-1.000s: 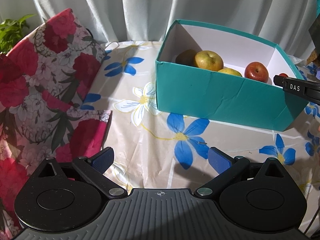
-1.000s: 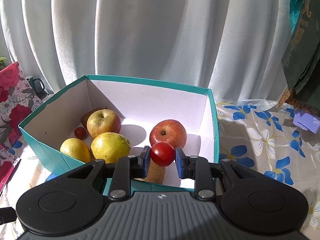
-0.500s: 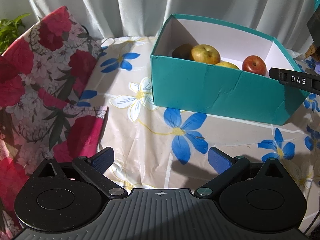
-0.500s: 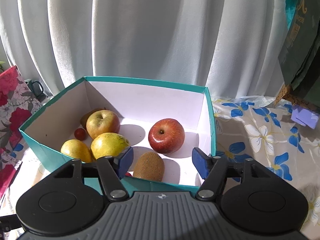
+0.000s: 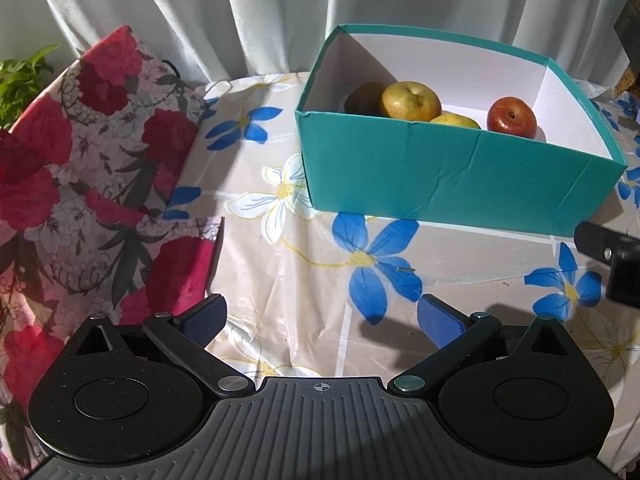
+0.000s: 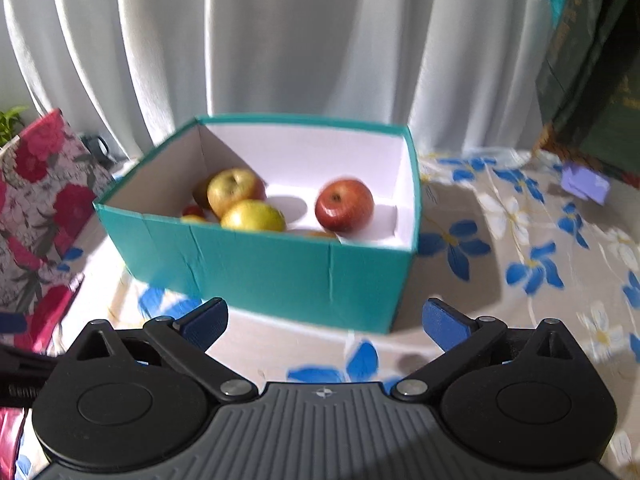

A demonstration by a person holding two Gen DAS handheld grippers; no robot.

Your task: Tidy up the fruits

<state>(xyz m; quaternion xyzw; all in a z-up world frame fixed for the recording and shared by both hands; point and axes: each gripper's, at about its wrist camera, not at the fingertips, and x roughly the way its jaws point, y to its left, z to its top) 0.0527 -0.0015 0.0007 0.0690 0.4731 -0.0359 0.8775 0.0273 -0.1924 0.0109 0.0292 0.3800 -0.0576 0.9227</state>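
White curtains behind a floral tablecloth (image 5: 304,264); teal box (image 6: 280,268) holds the fruit.
We back our right gripper (image 6: 324,320) off level, jaws opening, empty; left gripper (image 5: 320,320) wide, empty.

Matt cardboard box (image 5: 440,168), glossy tablecloth (image 5: 312,272)

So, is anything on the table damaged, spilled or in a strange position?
Nothing is spilled. Only the teal cardboard box looks slightly worn: its front wall has creases and dents. The red apple and yellow-green apples sit inside it normally, on the flowered plastic tablecloth.
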